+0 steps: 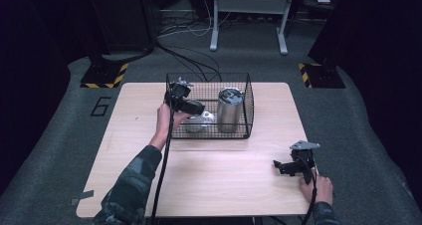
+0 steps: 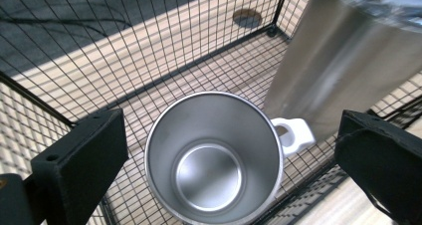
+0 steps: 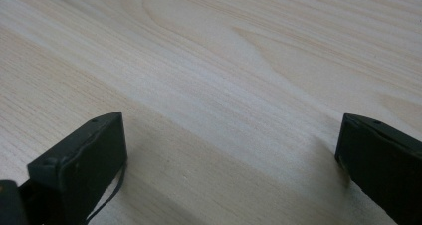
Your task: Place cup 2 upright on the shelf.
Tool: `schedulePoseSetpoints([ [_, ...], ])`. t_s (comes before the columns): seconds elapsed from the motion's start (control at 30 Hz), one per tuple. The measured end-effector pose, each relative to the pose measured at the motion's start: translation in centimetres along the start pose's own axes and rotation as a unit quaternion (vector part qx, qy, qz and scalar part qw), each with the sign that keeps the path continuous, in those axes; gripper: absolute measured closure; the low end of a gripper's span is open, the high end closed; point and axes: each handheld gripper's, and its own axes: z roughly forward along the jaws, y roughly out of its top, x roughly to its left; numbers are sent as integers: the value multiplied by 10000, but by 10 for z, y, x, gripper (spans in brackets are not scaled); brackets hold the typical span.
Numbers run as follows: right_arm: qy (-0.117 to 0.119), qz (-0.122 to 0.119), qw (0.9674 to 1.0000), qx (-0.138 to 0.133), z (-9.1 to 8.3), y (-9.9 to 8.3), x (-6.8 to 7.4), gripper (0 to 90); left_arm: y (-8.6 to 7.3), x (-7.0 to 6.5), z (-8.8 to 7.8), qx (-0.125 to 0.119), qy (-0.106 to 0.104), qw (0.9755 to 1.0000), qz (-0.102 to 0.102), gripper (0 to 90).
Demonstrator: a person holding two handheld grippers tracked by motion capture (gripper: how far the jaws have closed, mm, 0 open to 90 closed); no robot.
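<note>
Inside the black wire basket (image 1: 247, 101) at the table's (image 1: 209, 180) far edge stands a short steel mug (image 2: 214, 158), round, smooth and empty, with a pale loop handle. Just beside it rises a tall brushed-metal tumbler (image 2: 343, 65), lidded. Above the mug hangs the left gripper (image 2: 229, 155), jaws spread wide to either side of the rim, touching nothing. Near the table's right front corner the right gripper (image 1: 281, 166) hovers over bare pale wood grain, jaws likewise wide apart and empty.
</note>
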Motion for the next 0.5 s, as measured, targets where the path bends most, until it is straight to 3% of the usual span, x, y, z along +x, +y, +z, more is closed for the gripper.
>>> schedulePoseSetpoints([
  [0.33, 1, -1, 10000, 2, 0, 0, 0, 0, -14, -15, -32, -328, -190, 9991, 204, 5],
  [0.5, 1, -1, 10000, 0, 0, 0, 0, 0, -24, -28, -54, -463, -246, 9977, 439, 5],
])
